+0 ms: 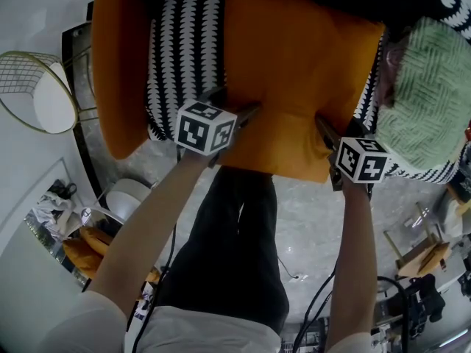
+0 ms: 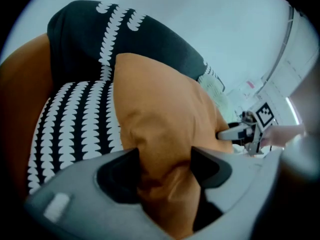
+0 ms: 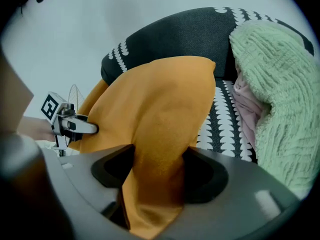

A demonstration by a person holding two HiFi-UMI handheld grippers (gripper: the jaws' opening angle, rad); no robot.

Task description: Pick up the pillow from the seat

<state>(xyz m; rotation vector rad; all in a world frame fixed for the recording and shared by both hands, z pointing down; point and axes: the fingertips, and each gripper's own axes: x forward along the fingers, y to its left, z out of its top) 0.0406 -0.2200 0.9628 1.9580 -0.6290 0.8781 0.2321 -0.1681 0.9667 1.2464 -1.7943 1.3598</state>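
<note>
A green knit throw crowds the pillow on the right; leftward, bare seat lies open, seemingly up to an orange armrest.

No legible text, label, brand, number or sign found in any view. The only printed marks are black-and-white square coded patterns on the left marker cube and the right marker cube, lower centre of the head view. Neither carries letters or digits.

Living room, patterned armchair, marble floor
</note>
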